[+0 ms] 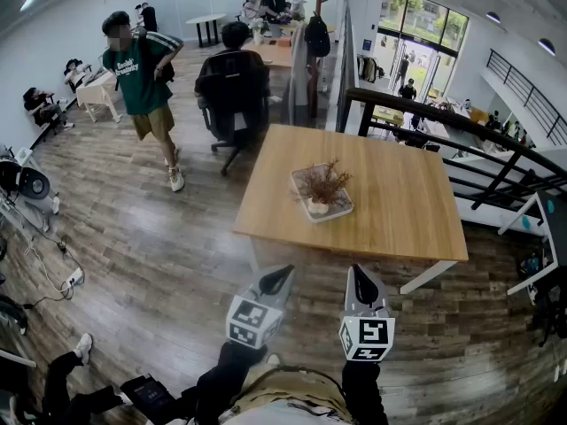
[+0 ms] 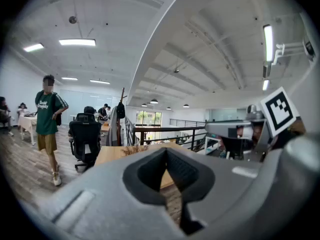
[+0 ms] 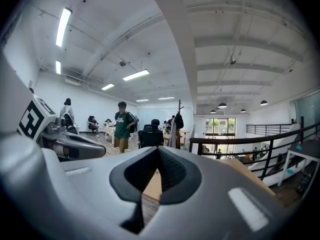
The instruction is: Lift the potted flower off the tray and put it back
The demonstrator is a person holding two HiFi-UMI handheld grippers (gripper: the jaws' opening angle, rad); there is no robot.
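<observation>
Potted flower point(image 1: 321, 187) is sitting on the tray point(image 1: 344, 208) on the wooden table point(image 1: 399, 211); left gripper point(image 1: 275, 280) and right gripper point(image 1: 361, 283) are hovering well apart from it, jaws seemingly clenched together, gripping nothing.

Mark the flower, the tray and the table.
flower point(image 1: 322, 184), head view, on the dried sprigs.
tray point(image 1: 345, 206), head view, on its right corner.
table point(image 1: 399, 202), head view, on the bare top.

My head camera looks steeply down on the square light-wood table point(image 1: 354, 193), well ahead. Both gripper views face it nearly level.
</observation>
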